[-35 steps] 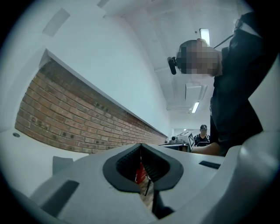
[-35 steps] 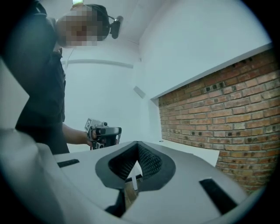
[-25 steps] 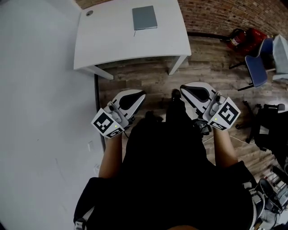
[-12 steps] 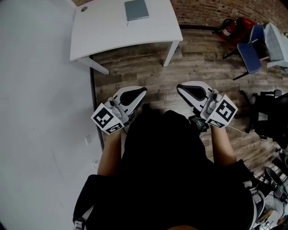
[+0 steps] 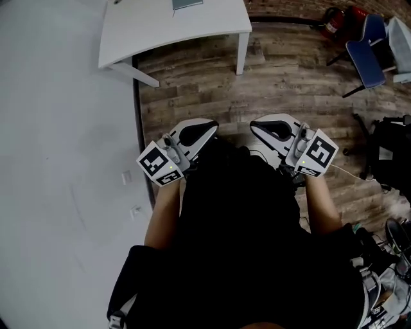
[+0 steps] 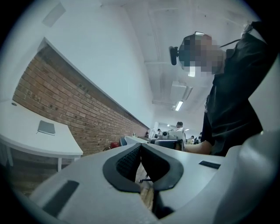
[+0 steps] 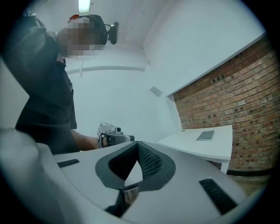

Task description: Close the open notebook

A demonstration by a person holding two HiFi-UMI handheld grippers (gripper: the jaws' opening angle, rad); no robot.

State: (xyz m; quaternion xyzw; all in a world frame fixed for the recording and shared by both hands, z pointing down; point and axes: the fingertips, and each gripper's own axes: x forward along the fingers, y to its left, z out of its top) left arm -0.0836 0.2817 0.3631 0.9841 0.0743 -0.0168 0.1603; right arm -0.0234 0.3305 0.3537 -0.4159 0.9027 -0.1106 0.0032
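Notebook (image 5: 187,4), head view: grey, cropped at the top edge on white table (image 5: 173,29), well ahead of left gripper (image 5: 207,126) and right gripper (image 5: 258,126), nearly in line with the left, so probably nearer that hand. Left gripper view: jaws together, nothing between; notebook (image 6: 46,127) flat, far off left. Right gripper view: jaws likewise together, empty; notebook (image 7: 205,135) far off right.

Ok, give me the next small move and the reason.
Probably just rest both grippers: the notebook already looks shut, lying flat on the white table, far from the person, and the left gripper and right gripper both have jaws together with nothing between them.
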